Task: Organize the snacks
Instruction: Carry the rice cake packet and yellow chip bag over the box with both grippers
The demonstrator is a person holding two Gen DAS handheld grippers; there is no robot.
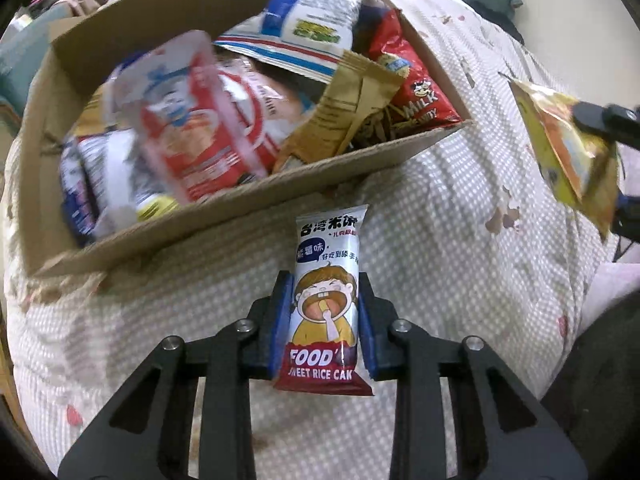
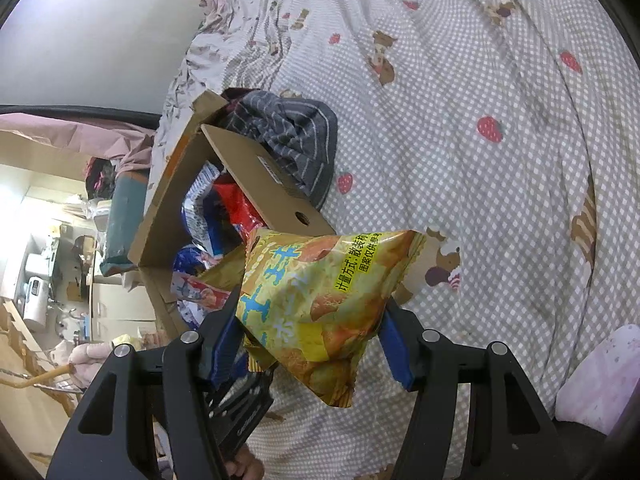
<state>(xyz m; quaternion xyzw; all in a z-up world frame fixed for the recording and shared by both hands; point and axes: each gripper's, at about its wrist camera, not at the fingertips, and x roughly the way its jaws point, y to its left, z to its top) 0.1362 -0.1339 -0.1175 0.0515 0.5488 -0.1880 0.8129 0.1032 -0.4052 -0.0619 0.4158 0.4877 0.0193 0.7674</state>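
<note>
The left gripper (image 1: pixel 325 312) is pinching a sweet rice cake packet (image 1: pixel 326 300) between its blue pads, the jaws pressed against the packet's two long sides. The packet is standing lengthwise over the checked bedsheet (image 1: pixel 440 220), just in front of the near wall of the cardboard box (image 1: pixel 280 196). The box is sitting on the sheet and is holding a heap of snack bags, among them a red milk-candy bag (image 1: pixel 416 80) and a tan wrapper (image 1: pixel 352 104); a red-and-white pouch (image 1: pixel 192 120) inside is showing blurred, so its label is hard to read. The right gripper (image 2: pixel 312 332) is clamping a yellow snack bag (image 2: pixel 320 300) beside the box's right end. A striped grey cloth (image 2: pixel 296 136) is lying against the box's far corner.
</note>
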